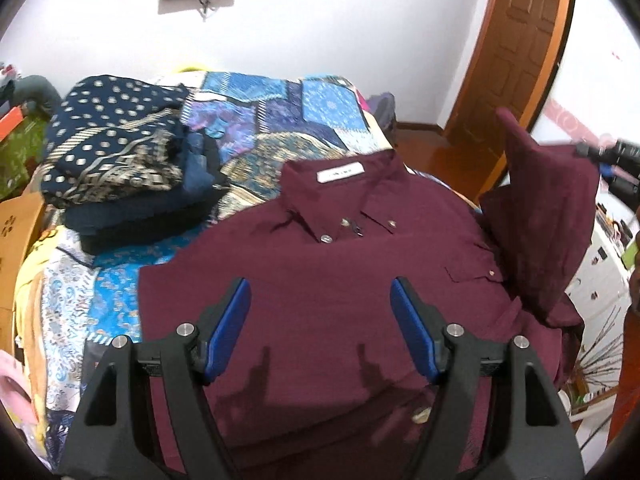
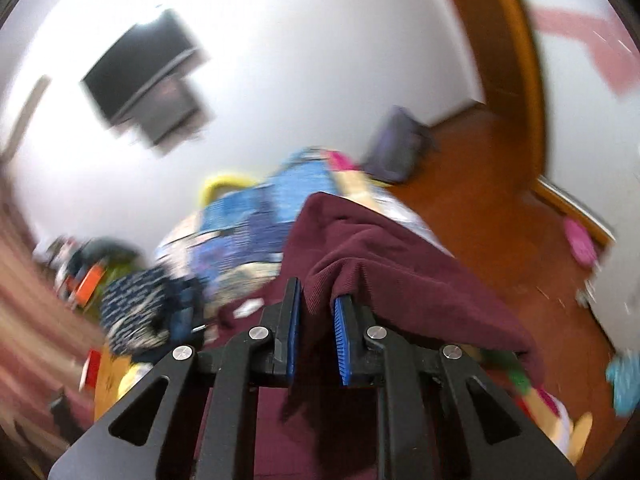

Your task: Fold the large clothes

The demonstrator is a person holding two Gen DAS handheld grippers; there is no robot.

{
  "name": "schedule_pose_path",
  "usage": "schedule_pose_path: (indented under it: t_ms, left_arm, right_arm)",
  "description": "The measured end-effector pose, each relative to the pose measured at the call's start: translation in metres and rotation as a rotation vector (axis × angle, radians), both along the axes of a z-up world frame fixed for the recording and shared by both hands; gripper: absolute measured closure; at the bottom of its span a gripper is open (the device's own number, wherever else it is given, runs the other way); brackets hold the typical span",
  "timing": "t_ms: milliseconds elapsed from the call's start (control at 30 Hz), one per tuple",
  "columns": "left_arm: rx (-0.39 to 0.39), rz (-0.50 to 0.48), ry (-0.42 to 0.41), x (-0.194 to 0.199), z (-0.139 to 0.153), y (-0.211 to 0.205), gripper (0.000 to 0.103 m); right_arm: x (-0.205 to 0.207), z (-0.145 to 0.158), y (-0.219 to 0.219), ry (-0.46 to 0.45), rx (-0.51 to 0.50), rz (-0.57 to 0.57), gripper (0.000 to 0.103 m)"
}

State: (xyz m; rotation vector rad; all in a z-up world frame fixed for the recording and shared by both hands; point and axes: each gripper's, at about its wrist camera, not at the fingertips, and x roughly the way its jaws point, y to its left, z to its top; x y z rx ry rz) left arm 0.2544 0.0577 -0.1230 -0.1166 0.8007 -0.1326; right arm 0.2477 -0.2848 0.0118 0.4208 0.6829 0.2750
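A maroon button-down shirt (image 1: 320, 280) lies front-up on the bed, collar toward the far wall. My left gripper (image 1: 320, 304) is open and empty just above the shirt's lower front. My right gripper (image 2: 318, 300) is shut on the shirt's right sleeve (image 2: 380, 264) and holds it lifted off the bed. In the left wrist view that raised sleeve (image 1: 548, 208) stands at the right, with the right gripper (image 1: 600, 156) at its top edge. The right wrist view is blurred.
A stack of folded clothes (image 1: 120, 168) topped by a navy dotted garment sits at the bed's far left on the blue patchwork bedspread (image 1: 280, 120). A cardboard box (image 1: 16, 232) is at the left. A wooden door (image 1: 516, 48) and wooden floor (image 2: 480, 216) lie to the right.
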Motion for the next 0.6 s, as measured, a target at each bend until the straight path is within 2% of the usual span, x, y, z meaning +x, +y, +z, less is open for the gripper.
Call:
schedule_pose_path:
  t_ms: [100,167,300,433,533,600]
  left_arm:
    - [-0.017,0.033,-0.017,-0.008,0.005,0.02,0.032]
    - [-0.027,0.06,-0.027,-0.015,0.007,0.034,0.032]
    - [-0.028,0.101,-0.024,-0.027,0.006,0.056,0.032]
    - [-0.018,0.128,-0.007,-0.037,0.001,0.071,0.032]
    - [-0.015,0.134,0.011,-0.041,-0.003,0.073,0.032]
    - [-0.008,0.133,0.013,-0.042,-0.003,0.071,0.032]
  right_arm:
    - [-0.003,0.007,0.054,-0.028,-0.023,0.14,0.089]
    - [-0.009,-0.003,0.094,-0.021,-0.046,0.248,0.09]
    - [-0.02,-0.06,0.157,0.064,-0.117,0.403,0.093]
    - [-0.025,-0.126,0.207,0.237,-0.181,0.53,0.093]
    - [-0.029,-0.155,0.224,0.317,-0.24,0.576,0.093]
    - [-0.034,-0.158,0.221,0.337,-0.244,0.593,0.093]
